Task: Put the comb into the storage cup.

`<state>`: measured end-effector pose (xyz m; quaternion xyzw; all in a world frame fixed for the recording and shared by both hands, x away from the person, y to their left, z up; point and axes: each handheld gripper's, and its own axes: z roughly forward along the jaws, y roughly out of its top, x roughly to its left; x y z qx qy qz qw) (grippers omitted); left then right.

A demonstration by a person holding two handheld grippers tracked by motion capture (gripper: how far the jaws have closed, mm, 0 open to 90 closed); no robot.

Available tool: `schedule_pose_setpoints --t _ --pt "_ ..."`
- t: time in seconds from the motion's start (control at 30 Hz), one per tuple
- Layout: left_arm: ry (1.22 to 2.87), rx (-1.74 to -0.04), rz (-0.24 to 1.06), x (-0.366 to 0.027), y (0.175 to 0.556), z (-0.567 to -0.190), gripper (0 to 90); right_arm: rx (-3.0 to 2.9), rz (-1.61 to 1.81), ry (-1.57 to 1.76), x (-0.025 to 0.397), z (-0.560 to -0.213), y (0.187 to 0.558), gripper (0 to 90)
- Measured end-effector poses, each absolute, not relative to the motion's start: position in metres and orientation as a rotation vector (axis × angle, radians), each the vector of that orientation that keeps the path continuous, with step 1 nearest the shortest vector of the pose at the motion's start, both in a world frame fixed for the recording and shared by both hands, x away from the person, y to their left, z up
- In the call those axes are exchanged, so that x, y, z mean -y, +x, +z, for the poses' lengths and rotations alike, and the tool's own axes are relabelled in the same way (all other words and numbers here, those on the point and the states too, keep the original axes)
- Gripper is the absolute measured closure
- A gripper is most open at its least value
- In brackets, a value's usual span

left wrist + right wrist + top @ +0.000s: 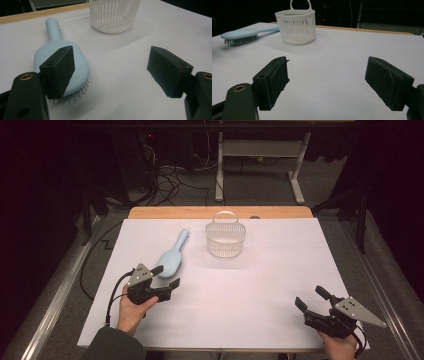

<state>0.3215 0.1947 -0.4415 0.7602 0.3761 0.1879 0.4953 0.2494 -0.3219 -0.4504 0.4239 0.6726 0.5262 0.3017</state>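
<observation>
A pale blue hairbrush (172, 256) lies bristles down on the white table sheet, its handle pointing toward the far edge. To its right stands a white slatted basket (225, 238) with a loop handle. My left gripper (166, 276) is open just at the near end of the brush head, one jaw over that end. In the left gripper view the hairbrush (58, 47) lies behind the left jaw and the basket (113, 15) is farther off. My right gripper (310, 298) is open at the near right, holding nothing. The right gripper view shows the basket (297, 26) and hairbrush (244, 35) far off.
The white sheet (260, 285) covers the wooden table (220, 212), with bare sheet between the two grippers. Beyond the table are a dark floor with cables (165, 182) and a white desk frame (260, 160).
</observation>
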Motion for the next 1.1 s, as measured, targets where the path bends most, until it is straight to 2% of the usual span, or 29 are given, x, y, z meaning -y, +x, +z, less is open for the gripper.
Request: schedule_pose_setpoints --t 1.1 --pt "1.899 -0.893 0.434 -0.164 0.357 -0.435 25.6 -1.789 1.400 1.122 0.321 -0.451 0.250 19.2"
